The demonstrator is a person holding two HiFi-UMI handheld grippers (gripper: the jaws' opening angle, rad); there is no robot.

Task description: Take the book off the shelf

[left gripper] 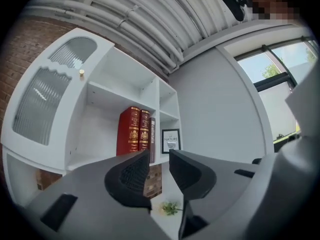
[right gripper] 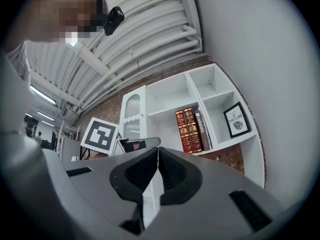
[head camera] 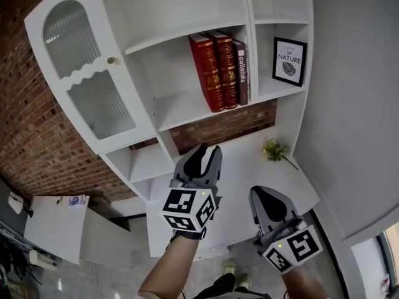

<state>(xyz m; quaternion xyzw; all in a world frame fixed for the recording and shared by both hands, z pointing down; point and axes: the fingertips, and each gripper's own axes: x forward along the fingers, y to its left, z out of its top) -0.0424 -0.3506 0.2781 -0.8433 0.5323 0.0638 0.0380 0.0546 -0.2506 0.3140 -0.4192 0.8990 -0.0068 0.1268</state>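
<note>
Two thick red books (head camera: pixel 215 71) and a thin dark book (head camera: pixel 242 71) stand upright together on the middle shelf of a white wall unit (head camera: pixel 181 108). The same red books (left gripper: pixel 132 132) show in the left gripper view, and the red books (right gripper: pixel 188 130) also appear in the right gripper view. My left gripper (head camera: pixel 208 148) is raised below that shelf and well short of it. It is open, with a narrow gap and nothing between the jaws (left gripper: pixel 160 156). My right gripper (head camera: pixel 257 193) hangs lower and to the right, shut and empty (right gripper: pixel 158 152).
A framed leaf print (head camera: pixel 290 61) stands in the compartment right of the books. A small green plant (head camera: pixel 275 149) sits on the white desk top (head camera: pixel 249 167). A glass-panelled cabinet door (head camera: pixel 87 73) is left of the shelf. A brick wall (head camera: pixel 31 136) lies behind.
</note>
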